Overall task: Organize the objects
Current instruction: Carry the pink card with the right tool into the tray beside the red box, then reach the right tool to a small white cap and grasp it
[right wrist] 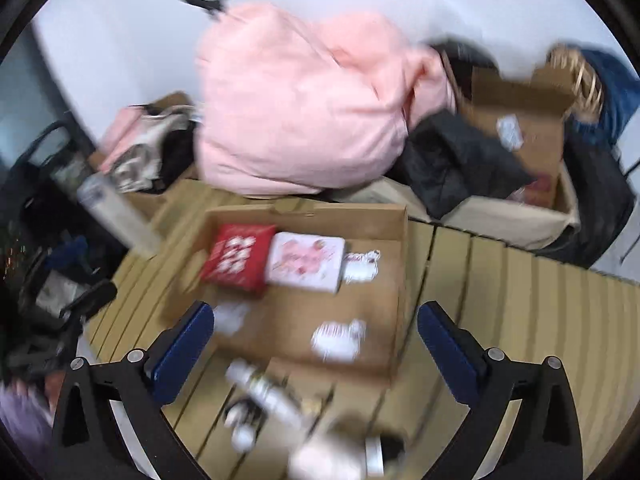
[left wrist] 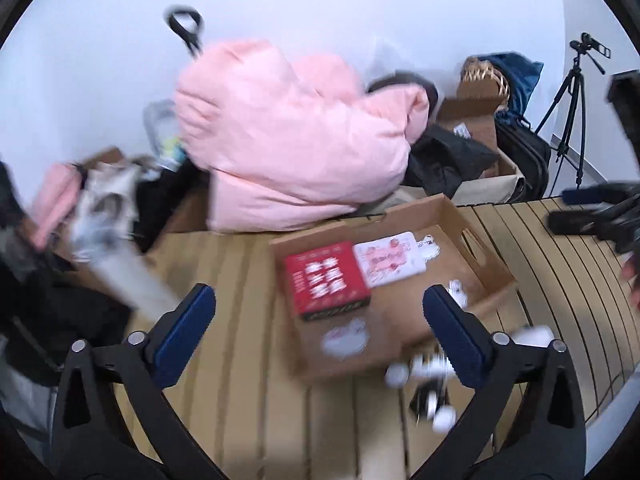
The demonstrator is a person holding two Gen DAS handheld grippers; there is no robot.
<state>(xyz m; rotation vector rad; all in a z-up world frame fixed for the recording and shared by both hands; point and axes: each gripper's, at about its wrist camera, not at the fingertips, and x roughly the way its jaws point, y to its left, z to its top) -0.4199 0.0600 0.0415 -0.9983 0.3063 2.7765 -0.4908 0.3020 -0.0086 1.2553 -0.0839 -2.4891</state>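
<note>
Shallow cardboard tray (left wrist: pixel 472 240), open-topped, lying flat on the slatted wooden desk (left wrist: pixel 240 380); slot handle cut into its right wall. Contents: one red box (left wrist: pixel 326 282) with white characters, blurred and unreadable, at the tray's far left; one white-and-pink box (left wrist: pixel 390 258) touching its right side, print illegible; a small white sticker-like card (left wrist: pixel 428 246) just beyond that; a white label (left wrist: pixel 346 338) on the tray floor nearer the camera; a small white item (left wrist: pixel 456 290) by the right wall. Both boxes lie flat, long axes running roughly from the tray's near edge toward its far wall. Outside the tray, on the desk at its near corner: a loose cluster of white bottles (right wrist: pixel 264 392) and dark bits, too blurred to identify. Behind the desk: pink duvet (left wrist: pixel 288 136), open cardboard carton (left wrist: pixel 476 120), black garment (left wrist: pixel 444 160), camera tripod (left wrist: pixel 568 116). Left claw (left wrist: pixel 318 312) spread wide, holding nothing, over the tray's near edge. Right claw (right wrist: pixel 314 330) likewise spread and empty, above the tray.
</note>
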